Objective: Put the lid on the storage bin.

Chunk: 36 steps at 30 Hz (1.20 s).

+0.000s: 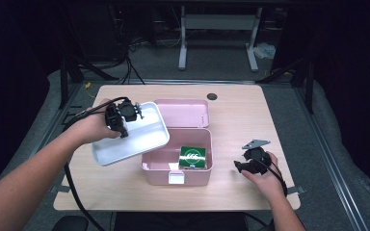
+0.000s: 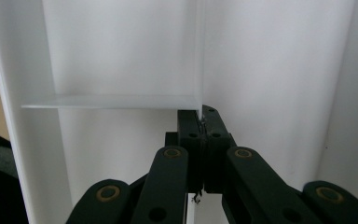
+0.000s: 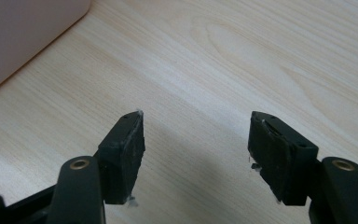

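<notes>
The left gripper (image 1: 125,120) is clenched on a white tray (image 1: 139,139), which it holds lifted above the left part of the table (image 1: 241,115), its near right corner overlapping the left rim of the open pink box (image 1: 176,166). In the left gripper view the two black jaws stand pressed together around a thin upright divider wall inside the tray (image 2: 121,51), at the spot where that wall meets a crosswise partition; the tray's floor spreads out behind and to both sides of the jaws, and its outer walls run up the left and right edges of that view. From the high view the tray is a rounded rectangle, tilted so that its far right corner sits higher in the picture than its near left corner; its long axis runs slantwise from the near left toward the far right, roughly from the person's left forearm toward the box's raised lid. The gripper sits over the tray's far left part, near its upper edge. The box stands at the middle of the table with a green packet (image 1: 192,158) in its right half. The right gripper (image 1: 243,166) rests low over the bare wood to the right of the box, well apart from the tray, its jaws spread wide with nothing between them but tabletop; a corner of the pink box (image 3: 23,32) shows at the upper left of the right gripper view.
</notes>
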Available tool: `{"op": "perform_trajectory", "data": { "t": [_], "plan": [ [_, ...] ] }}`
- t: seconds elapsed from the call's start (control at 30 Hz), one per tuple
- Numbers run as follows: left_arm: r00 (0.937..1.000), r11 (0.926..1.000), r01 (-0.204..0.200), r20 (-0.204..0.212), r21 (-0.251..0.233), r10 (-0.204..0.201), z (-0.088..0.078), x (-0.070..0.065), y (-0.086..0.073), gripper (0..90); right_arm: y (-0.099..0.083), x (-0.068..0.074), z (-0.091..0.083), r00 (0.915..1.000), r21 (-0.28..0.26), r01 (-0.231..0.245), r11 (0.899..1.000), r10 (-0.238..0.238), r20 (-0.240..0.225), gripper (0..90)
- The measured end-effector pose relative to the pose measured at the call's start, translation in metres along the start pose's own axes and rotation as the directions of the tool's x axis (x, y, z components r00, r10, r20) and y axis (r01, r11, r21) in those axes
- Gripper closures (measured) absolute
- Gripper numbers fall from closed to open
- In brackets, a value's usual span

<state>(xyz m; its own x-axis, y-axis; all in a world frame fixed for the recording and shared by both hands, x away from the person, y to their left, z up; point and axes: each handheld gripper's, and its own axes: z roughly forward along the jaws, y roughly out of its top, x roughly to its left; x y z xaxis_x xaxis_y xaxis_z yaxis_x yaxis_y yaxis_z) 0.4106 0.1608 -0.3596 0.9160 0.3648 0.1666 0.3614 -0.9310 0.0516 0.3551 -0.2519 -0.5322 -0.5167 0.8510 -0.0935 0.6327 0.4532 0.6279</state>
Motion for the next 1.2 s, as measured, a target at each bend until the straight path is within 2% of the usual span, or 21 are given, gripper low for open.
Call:
{"op": "perform_trajectory", "data": {
  "t": [0.23,0.53,0.87,1.1,1.2],
  "plan": [
    [0.9967,0.9965,-0.080,0.014,-0.026,0.080,-0.002,-0.010,0.022,89.1,0.000,0.000,0.001,1.0000,0.004,0.007,1.000,-0.007,0.001,35.6],
    [0.9907,0.9906,-0.132,0.028,-0.034,0.133,-0.001,-0.020,0.049,89.1,0.000,0.001,0.001,1.0000,0.002,0.009,1.000,-0.009,-0.002,35.6],
    [0.9828,0.9821,-0.181,0.029,-0.053,0.182,0.002,-0.030,0.071,89.1,0.000,0.000,0.000,1.0000,-0.004,0.006,1.000,-0.006,-0.004,35.6],
    [0.9752,0.9746,-0.217,0.029,-0.054,0.219,0.004,-0.037,0.084,89.1,0.000,0.001,0.000,0.9999,-0.003,0.010,1.000,-0.010,-0.006,35.6],
    [0.9695,0.9689,-0.242,0.030,-0.052,0.243,0.005,-0.039,0.089,89.1,0.000,0.001,0.000,0.9999,-0.003,0.010,1.000,-0.010,-0.006,35.6]
  ]
}}
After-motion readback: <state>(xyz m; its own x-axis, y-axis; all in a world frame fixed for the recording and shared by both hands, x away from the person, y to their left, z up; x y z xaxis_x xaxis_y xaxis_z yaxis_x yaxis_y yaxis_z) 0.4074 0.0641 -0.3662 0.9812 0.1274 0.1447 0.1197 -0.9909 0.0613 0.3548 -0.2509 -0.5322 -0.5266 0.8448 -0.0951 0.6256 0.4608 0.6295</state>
